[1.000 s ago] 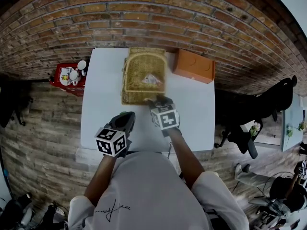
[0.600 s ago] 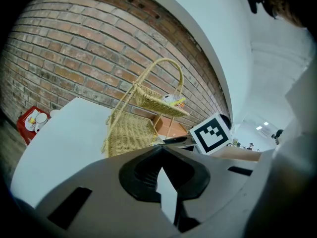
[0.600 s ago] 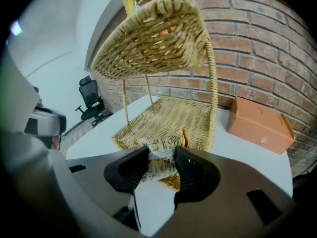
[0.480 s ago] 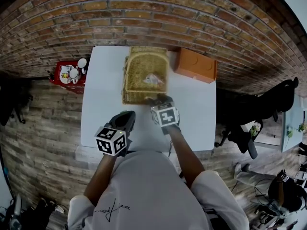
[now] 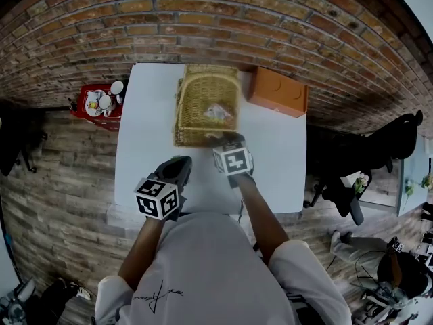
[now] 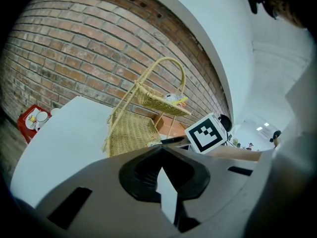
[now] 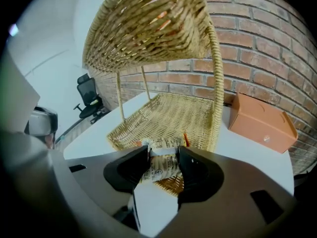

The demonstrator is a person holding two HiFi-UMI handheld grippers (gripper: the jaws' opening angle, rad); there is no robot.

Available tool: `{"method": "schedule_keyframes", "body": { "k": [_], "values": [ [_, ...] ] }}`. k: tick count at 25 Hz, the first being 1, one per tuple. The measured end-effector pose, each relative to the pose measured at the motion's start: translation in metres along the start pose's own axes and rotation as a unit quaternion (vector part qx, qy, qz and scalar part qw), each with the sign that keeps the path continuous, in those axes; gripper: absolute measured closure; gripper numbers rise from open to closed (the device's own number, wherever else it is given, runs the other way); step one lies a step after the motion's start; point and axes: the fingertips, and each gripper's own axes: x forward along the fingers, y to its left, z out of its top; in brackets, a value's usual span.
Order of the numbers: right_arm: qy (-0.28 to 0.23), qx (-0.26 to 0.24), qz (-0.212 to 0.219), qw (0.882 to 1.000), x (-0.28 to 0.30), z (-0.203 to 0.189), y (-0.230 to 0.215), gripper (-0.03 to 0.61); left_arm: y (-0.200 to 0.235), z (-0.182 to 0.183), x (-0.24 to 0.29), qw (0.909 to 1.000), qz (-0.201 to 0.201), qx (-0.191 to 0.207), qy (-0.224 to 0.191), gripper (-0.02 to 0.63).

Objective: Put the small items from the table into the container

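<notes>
The right claw (image 7: 163, 152) is closed on a small printed packet (image 7: 159, 170). Its two dark pads press the packet's sides, so it hangs flat between them at the lower centre of the right gripper view. The claw tilts downward at the near edge of a two-tier wicker basket (image 7: 173, 110), with the packet over the rim of the lower tray. This looks like the carry into the container, with the release not yet made. The upper tray (image 7: 148, 24) fills the top of that view. The claw comes in low beneath it, probably to clear the overhang and the thin handle posts.

In the head view the right claw (image 5: 227, 141) sits just below the basket (image 5: 203, 107) at centre frame. A wrapped item (image 5: 218, 112) already lies in the upper tray. The left claw (image 5: 177, 166) is to the lower left, apart from the basket. In its own view the left claw (image 6: 162, 148) has its jaws together with nothing between them, seemingly parked out of the way.

The basket stands on a white surface (image 5: 145, 141). An orange box (image 5: 277, 92) sits just right of the basket, near a brick wall (image 5: 216, 19). A red bin (image 5: 100, 105) holding small white things stands beside the surface's left edge.
</notes>
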Motion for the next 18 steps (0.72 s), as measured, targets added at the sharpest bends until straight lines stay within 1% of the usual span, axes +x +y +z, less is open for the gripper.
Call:
{"method": "schedule_keyframes", "body": {
  "k": [4,11,18],
  "values": [
    [0.004,0.003,0.003,1.000,-0.001,-0.002,0.001,0.390,0.000,0.001,-0.001,1.0000,0.001,-0.001,-0.001,0.604],
    [-0.010,0.003,-0.006,1.000,-0.008,0.000,0.000,0.390,0.001,0.002,-0.002,1.0000,0.002,0.000,-0.006,0.604],
    [-0.026,0.008,-0.004,1.000,-0.018,0.002,0.003,0.391,-0.006,0.005,0.001,0.9999,-0.002,0.005,-0.011,0.604]
  ]
}}
